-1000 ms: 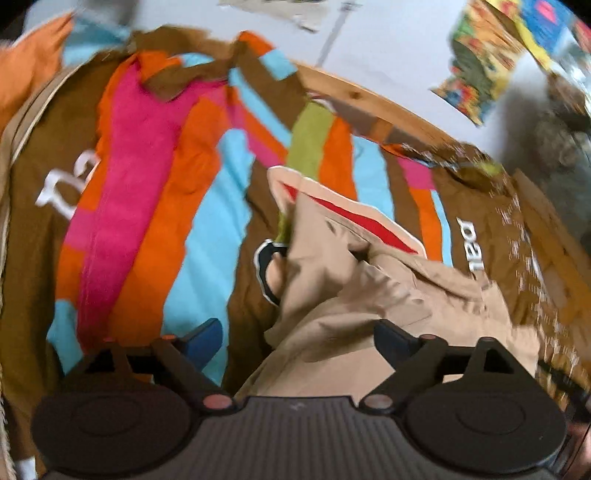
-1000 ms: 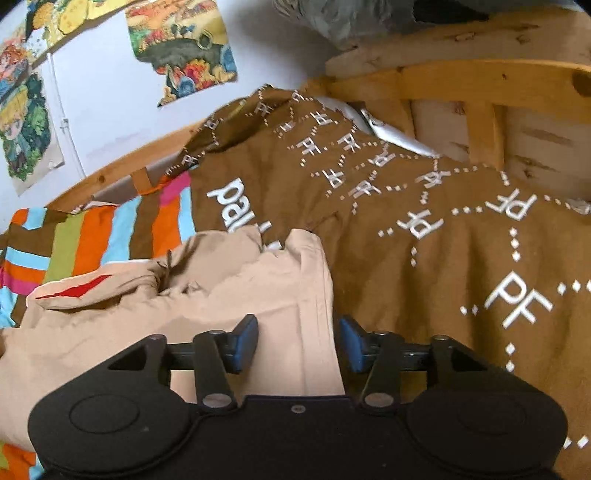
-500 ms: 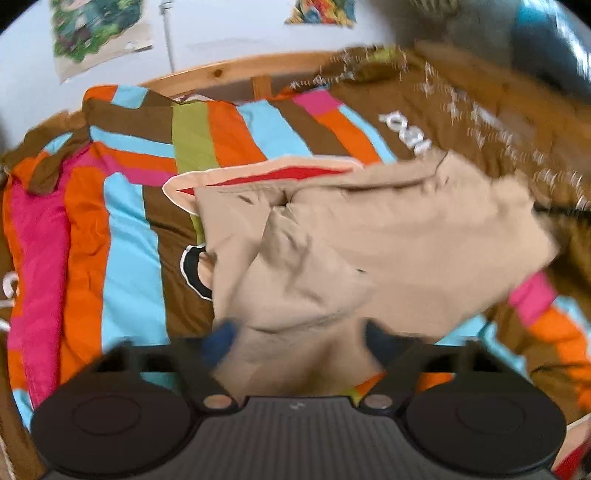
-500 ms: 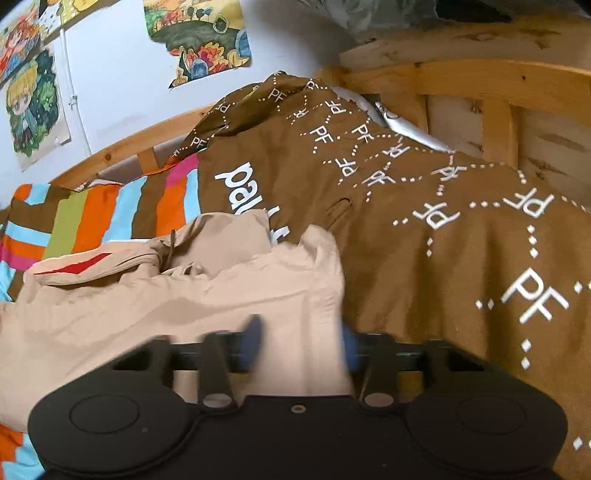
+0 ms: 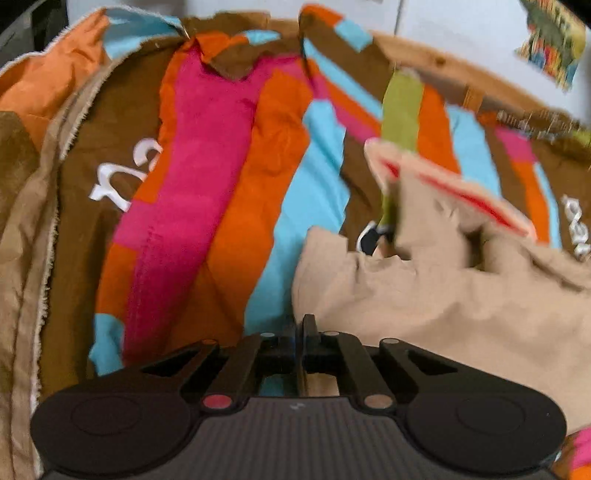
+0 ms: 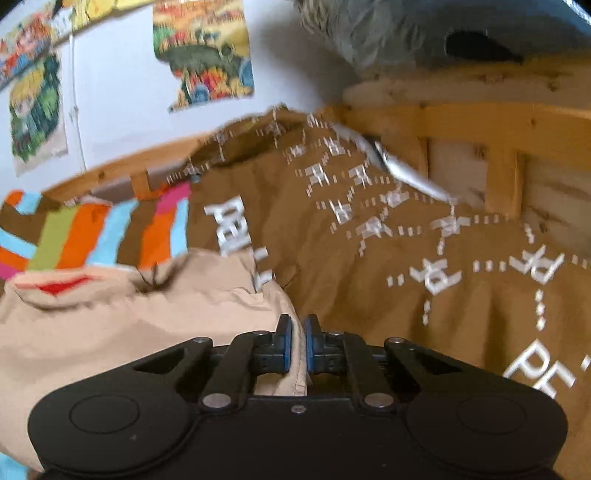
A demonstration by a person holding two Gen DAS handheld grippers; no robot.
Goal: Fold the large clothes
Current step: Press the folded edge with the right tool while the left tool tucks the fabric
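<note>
A beige garment (image 5: pixel 461 295) lies crumpled on a bed covered by a striped quilt (image 5: pixel 229 206) of pink, orange, blue and brown bands. The garment sits toward the side of the bed nearest the wooden headboard rails (image 6: pixel 480 122), with a red-lined opening (image 5: pixel 469 199) facing the wall side.

The left gripper (image 5: pixel 300 332) is at the garment's near left edge. Its jaws are pressed together; a thin fold of beige cloth appears caught between them, though blur makes this hard to confirm. To the left of that edge the striped quilt lies open and unoccupied right across to the far side of the bed, where a tan fringed blanket (image 5: pixel 33 236) bunches along the bed's edge.

The right gripper (image 6: pixel 297 336) is at the garment's near right corner. Its jaws, with blue pads (image 6: pixel 286 343), are nearly closed and pinch the hem of the beige cloth, which passes down between them. Just beside this corner, to the right, a brown cover (image 6: pixel 406 258) printed with white letters rises in a hump toward the headboard, crowding that side.

Beyond the bed runs a wooden side rail (image 6: pixel 122 173) against a pale wall with colourful posters (image 6: pixel 207 51). A grey fuzzy thing (image 6: pixel 406 33) rests on top of the headboard.
</note>
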